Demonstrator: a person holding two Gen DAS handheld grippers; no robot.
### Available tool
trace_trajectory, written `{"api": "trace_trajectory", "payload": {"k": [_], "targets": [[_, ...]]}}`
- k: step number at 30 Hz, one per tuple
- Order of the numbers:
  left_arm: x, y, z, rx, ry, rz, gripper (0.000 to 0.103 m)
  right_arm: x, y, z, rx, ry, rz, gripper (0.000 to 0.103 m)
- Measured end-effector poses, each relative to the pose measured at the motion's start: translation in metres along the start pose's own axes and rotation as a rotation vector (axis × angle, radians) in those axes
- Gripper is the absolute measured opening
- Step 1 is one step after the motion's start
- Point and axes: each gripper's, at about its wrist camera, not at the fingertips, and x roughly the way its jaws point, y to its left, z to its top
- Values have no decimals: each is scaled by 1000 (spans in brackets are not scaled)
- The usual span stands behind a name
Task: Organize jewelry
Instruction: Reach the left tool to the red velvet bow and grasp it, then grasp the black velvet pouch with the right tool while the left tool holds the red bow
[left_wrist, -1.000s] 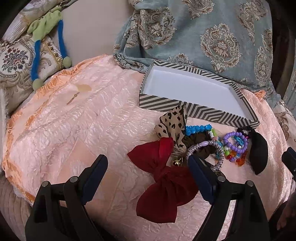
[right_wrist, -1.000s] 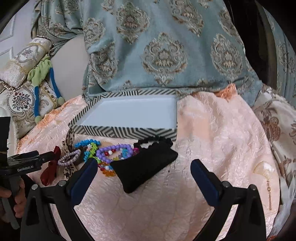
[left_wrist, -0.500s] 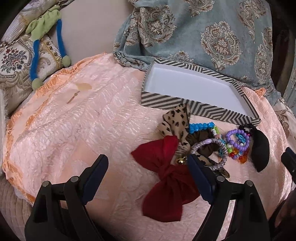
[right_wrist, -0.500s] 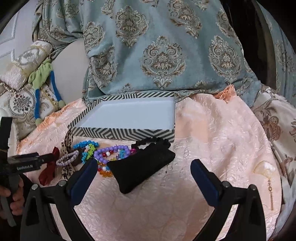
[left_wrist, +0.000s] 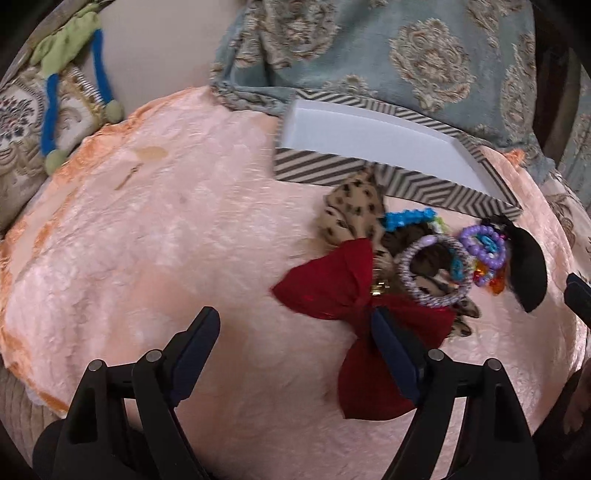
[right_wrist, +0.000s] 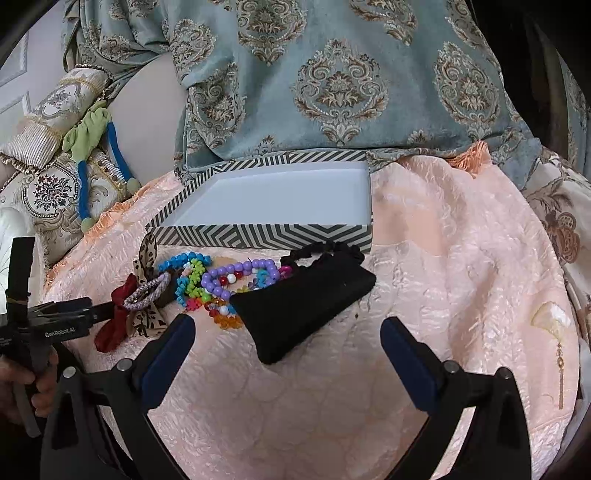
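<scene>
Several glossy beaded bracelets (right_wrist: 236, 275) beside a soft black pouch (right_wrist: 306, 306).

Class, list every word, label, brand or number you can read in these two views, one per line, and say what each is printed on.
"GenRobot.AI" stands in white letters on the black body of the left gripper, seen in the right wrist view.
No other writing shows: the striped box, the black pouch and the beaded bracelets carry none.

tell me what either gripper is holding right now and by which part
Nothing is held. The left gripper, jaws closing, hovers by the red bow; the right gripper is open.
</scene>
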Motion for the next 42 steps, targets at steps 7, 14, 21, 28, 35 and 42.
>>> {"api": "trace_trajectory", "payload": {"k": [7, 14, 21, 28, 35, 42], "targets": [[-15, 3, 10, -10, -53, 15, 64, 0, -6, 0, 26, -2, -4, 102], [12, -13, 4, 10, 29, 9, 64, 3, 0, -2, -7, 9, -12, 102], [-1, 10, -1, -73, 13, 40, 30, 3, -9, -1, 32, 4, -19, 102], [-2, -1, -2, -26, -16, 29, 2, 11, -12, 0, 63, 28, 24, 101], [-1, -1, -1, -46, -8, 19, 2, 37, -32, 8, 246, 60, 93, 84], [3, -5, -3, -32, 3, 38, 2, 59, -44, 8, 362, 80, 138, 82]]}}
